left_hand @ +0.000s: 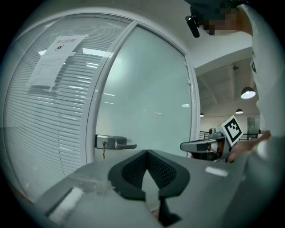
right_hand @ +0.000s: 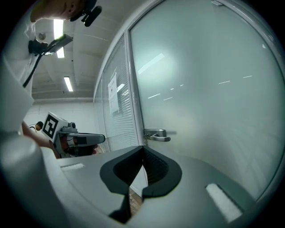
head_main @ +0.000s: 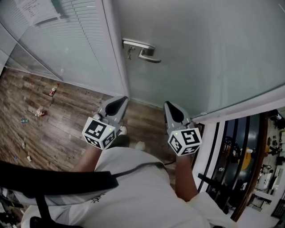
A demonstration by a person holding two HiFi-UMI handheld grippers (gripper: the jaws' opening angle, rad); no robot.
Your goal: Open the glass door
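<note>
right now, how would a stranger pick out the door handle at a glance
Find the big frosted glass door. Follow its left edge, beside the window with white blinds, to the silver lever handle. It is the only metal fitting on the glass, with a key hanging from its plate.

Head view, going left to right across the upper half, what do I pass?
paper notice → blinds → white door frame → door handle → glass door

Wood-plank floor [head_main: 67, 116], white slatted blinds [head_main: 84, 44], ceiling strip lights [right_hand: 67, 83]
</note>
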